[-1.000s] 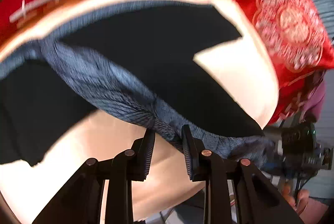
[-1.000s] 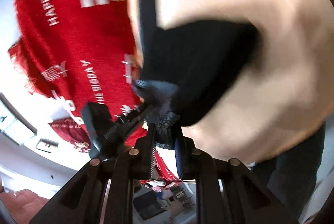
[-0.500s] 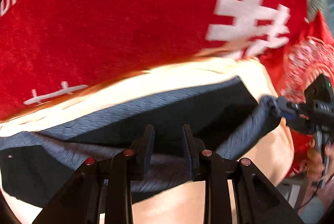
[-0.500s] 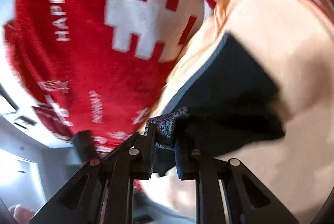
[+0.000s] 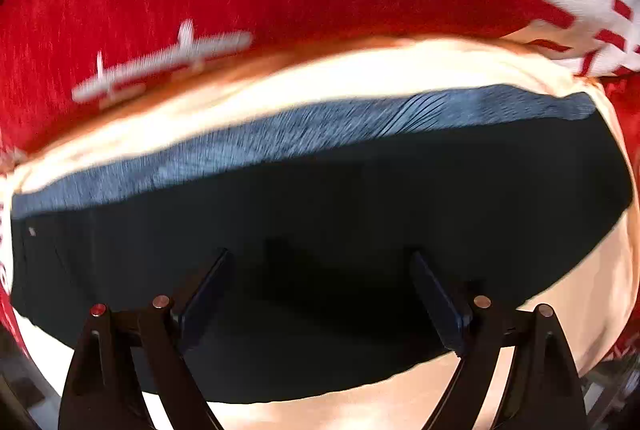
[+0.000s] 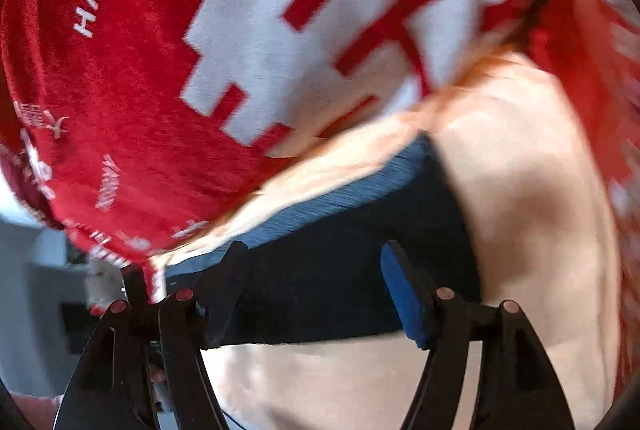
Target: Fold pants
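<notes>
lying flat: pants point(image 5: 320, 230), fingers point(image 5: 208, 294) apart

White letters "HAPP" are being shown on the red cloth point(image 6: 120, 77), up and to the left of the right gripper point(image 6: 316, 290); the word is being cut off at the frame edge. Large white block characters and smaller white print nearby are being blurred beyond reading. Nothing legible is being shown in the left wrist view.
</notes>
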A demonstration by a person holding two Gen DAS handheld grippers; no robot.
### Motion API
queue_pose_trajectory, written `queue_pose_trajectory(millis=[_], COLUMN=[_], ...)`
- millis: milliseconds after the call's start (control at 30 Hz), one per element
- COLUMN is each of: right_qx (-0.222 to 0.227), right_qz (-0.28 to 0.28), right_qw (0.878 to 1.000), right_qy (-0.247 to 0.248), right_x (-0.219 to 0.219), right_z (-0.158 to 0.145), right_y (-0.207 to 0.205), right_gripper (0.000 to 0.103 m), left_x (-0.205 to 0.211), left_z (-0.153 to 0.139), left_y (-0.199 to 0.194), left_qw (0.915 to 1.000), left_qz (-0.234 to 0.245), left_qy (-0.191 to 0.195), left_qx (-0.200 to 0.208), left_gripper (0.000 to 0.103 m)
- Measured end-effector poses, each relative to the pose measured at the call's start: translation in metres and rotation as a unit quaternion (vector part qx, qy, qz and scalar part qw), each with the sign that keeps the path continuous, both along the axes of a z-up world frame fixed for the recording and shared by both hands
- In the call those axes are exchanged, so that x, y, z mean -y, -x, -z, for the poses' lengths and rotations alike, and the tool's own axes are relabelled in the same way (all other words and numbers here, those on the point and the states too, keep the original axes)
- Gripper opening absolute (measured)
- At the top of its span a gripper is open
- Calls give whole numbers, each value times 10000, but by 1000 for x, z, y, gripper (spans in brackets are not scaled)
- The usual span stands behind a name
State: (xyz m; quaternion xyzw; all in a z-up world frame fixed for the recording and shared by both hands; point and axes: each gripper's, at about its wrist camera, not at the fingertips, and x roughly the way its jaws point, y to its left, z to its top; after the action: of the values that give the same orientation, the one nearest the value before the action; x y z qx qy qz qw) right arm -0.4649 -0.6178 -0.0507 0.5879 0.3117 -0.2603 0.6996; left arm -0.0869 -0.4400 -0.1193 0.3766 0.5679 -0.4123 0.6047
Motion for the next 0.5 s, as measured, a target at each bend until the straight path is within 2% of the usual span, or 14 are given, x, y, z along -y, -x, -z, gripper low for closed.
queue_pose_trajectory(millis=[67, 100, 133, 167, 267, 300, 333, 400, 433, 467, 500], right_qx=[-239, -313, -396, -515, -639, -593, -497, -272, 14, 202, 267], right_qz=[323, 467, 580, 705, 1180, 1346, 1415, 1464, 1473, 1462, 1416], right_qw=[9990, 9979, 9966, 9946, 9867, 9844, 9841, 9840, 9838, 9833, 9832], right_qy=[-203, -316, -421, -560, -921, -968, -953, -976, -1019, -1060, -1120], right_x=[-16, -21, -26, -29, -29, -27, -25, -24, -27, -29, -33], right_z=[11, 19, 27, 38, 61, 67, 68, 68, 65, 64, 64], right_y=[20, 30, 37, 44, 60, 65, 67, 67, 68, 69, 68], right_gripper=[68, 63, 53, 47, 37, 33, 19, 18, 16, 9, 9], left_x=[-4, -6, -8, -9, -13, -14, -13, -17, -19, -22, -25], left_z=[7, 11, 14, 15, 13, 13, 12, 10, 10, 11, 13], left_y=[-4, -5, -6, -7, -9, -10, -9, -11, -12, -14, -15], left_qw=[9999, 9998, 9997, 9997, 9998, 9997, 9997, 9998, 9998, 9997, 9996], left_qz=[-122, -149, -148, -144, -134, -135, -131, -84, -57, -16, 18], left_qy=[-81, -122, -159, -174, -177, -187, -195, -179, -182, -201, -225], left_qx=[-59, -71, -55, -42, 17, 24, 26, 74, 107, 155, 193], left_gripper=[90, 90, 90, 90, 90, 90, 90, 90, 90, 90, 90])
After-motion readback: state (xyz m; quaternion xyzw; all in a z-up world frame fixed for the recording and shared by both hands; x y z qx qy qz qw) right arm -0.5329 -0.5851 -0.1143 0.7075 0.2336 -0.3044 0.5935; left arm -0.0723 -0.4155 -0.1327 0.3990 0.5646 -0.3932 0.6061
